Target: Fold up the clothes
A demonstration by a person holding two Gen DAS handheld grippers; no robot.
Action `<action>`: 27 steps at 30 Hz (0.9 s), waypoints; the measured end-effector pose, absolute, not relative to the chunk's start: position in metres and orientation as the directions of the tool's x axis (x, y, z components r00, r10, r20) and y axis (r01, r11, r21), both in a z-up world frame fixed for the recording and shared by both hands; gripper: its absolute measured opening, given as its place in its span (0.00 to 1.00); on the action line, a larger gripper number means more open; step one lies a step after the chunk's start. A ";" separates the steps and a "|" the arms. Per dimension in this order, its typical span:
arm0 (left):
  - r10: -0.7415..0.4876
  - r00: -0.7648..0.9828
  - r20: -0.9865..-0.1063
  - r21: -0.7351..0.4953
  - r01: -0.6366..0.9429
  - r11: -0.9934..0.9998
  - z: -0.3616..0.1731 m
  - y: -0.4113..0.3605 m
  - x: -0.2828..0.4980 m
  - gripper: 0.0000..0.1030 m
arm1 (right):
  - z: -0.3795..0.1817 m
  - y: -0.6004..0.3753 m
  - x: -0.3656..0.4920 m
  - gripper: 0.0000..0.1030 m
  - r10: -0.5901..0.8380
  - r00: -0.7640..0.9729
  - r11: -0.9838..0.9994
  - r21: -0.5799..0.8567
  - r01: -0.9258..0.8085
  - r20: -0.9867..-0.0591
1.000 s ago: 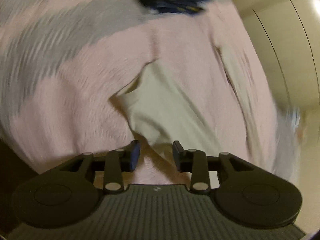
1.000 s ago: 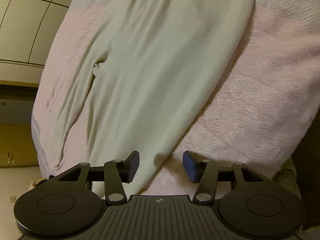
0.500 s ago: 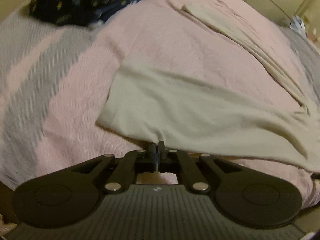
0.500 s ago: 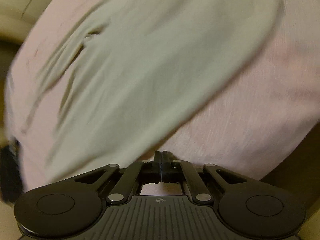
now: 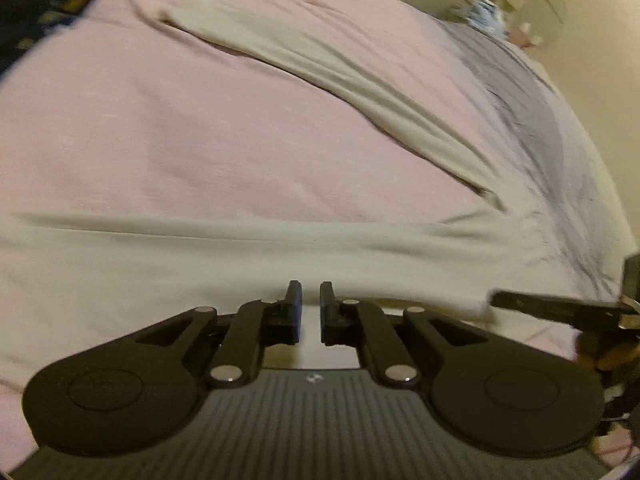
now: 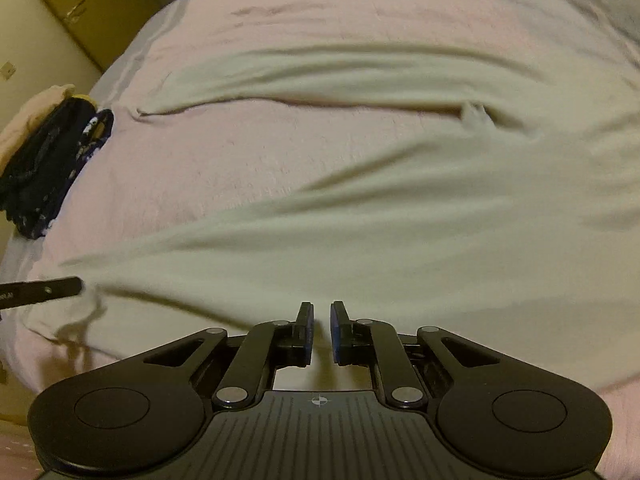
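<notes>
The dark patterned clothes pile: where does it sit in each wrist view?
Left wrist: dark clothes pile in the top left corner, cut off by the picture's edge.
Right wrist: at the left edge, on the pink blanket's border.
Shared landmark: the cream trousers spread across the blanket.

We see bed [image 6: 280, 152] under pink blanket [image 5: 200, 120], grey stripe [image 5: 532, 120] along one side. Cream trousers [image 6: 400, 240] lie spread on blanket, legs apart. Dark patterned clothes pile [image 6: 44, 172] sits near bed edge, well apart from trousers.
</notes>
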State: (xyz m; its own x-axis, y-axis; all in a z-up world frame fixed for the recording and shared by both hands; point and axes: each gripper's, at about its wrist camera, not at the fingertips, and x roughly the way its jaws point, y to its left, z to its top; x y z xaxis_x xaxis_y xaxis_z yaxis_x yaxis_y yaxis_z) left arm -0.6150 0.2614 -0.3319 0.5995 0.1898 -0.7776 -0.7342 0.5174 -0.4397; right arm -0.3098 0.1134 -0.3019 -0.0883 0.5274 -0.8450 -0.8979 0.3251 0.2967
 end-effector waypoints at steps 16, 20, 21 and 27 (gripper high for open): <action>0.137 0.493 -0.859 -0.064 -0.370 0.927 -0.341 0.297 -0.564 0.30 | -0.327 0.169 -0.317 0.51 0.504 -0.045 -0.455 -0.221 -0.863 -0.863; 0.072 0.468 -0.881 -0.089 -0.313 0.945 -0.357 0.305 -0.558 0.00 | -0.337 0.182 -0.316 0.07 0.468 -0.122 -0.510 -0.154 -0.846 -0.875; 0.063 0.465 -0.883 -0.094 -0.306 0.947 -0.360 0.306 -0.557 0.00 | -0.338 0.184 -0.314 0.01 0.455 -0.134 -0.513 -0.136 -0.847 -0.880; 0.117 0.501 -0.858 -0.062 -0.328 0.943 -0.351 0.307 -0.562 0.00 | -0.329 0.186 -0.308 0.00 0.491 -0.146 -0.486 -0.131 -0.864 -0.859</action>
